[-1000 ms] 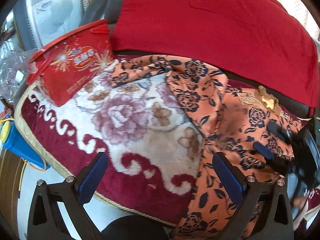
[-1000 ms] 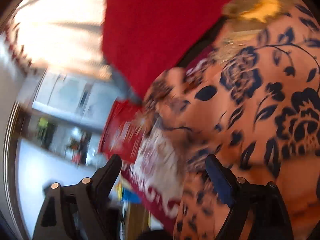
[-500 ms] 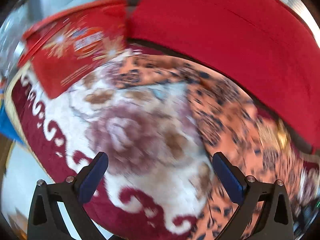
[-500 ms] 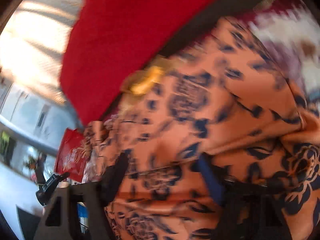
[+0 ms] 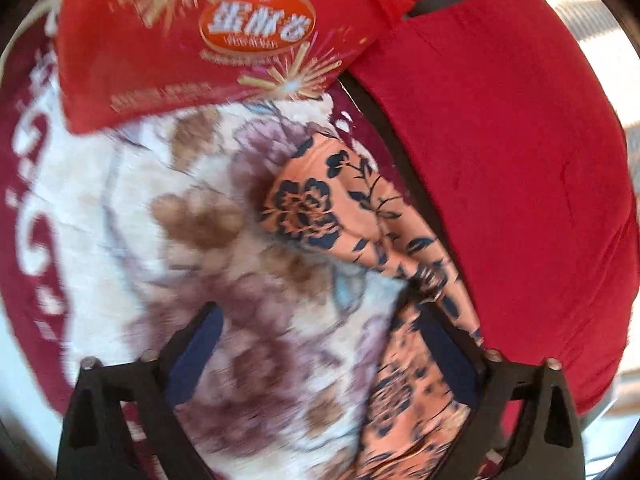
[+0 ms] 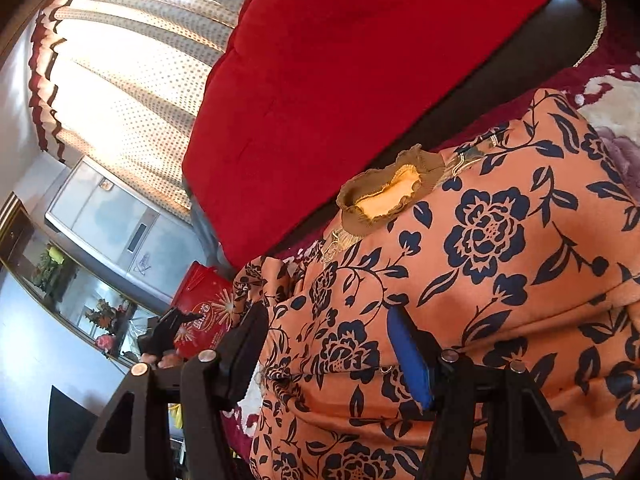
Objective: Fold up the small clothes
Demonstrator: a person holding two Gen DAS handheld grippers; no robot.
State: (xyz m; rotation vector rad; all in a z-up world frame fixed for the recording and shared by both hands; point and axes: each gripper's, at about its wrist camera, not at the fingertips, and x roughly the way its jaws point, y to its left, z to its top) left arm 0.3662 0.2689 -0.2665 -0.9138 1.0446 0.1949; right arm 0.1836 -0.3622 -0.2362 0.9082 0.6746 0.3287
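Note:
An orange garment with dark blue flowers lies on a flowered blanket. In the left wrist view, one pointed end of the garment reaches up the middle, and the rest runs down the right side. My left gripper hovers over the blanket with its jaws closing. Only blanket lies between them, and its right finger sits over the garment's edge. In the right wrist view the garment fills the frame, with its brown frilled collar ahead. My right gripper is shut on a wrinkled bunch of the cloth.
A red printed bag lies at the blanket's far end. A big red cushion leans along the dark sofa back beside the garment. In the right wrist view, curtains and a cabinet stand beyond, and a hand shows low on the left.
The left view has rolled and swung toward the red bag, and the jaws have narrowed a little. The right gripper has moved over the garment and closed in on its cloth.

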